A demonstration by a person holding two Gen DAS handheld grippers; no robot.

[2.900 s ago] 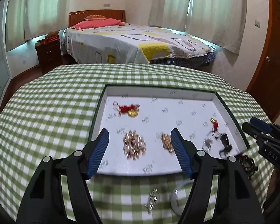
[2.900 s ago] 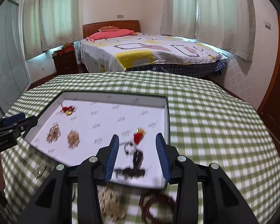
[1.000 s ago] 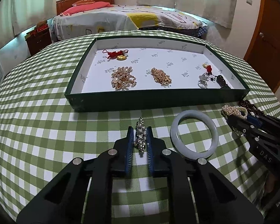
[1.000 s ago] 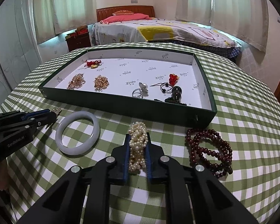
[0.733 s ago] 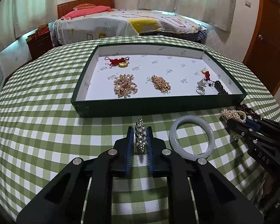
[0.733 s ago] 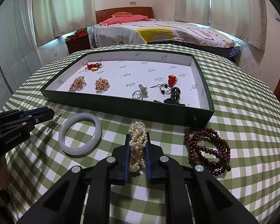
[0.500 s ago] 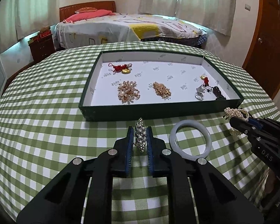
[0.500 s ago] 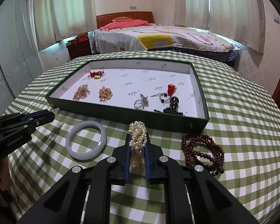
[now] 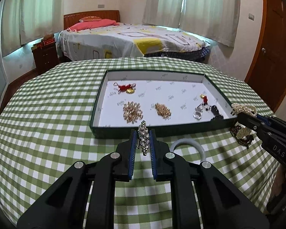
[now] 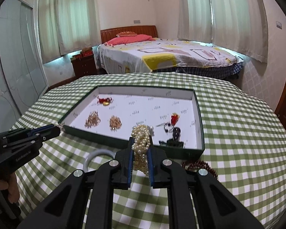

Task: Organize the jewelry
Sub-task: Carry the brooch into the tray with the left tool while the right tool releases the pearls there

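left claw (image 9: 143, 139) clamps rhinestone piece (image 9: 143, 137) – right claw (image 10: 140, 148) clamps pearls (image 10: 141, 143)

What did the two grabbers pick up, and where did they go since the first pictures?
The left gripper closed on the rhinestone piece and the right gripper on the pearl strand. Both have lifted them off the tablecloth toward the tray. The white bangle, the dark red bead bracelet and the jewelry already in the tray stayed put.
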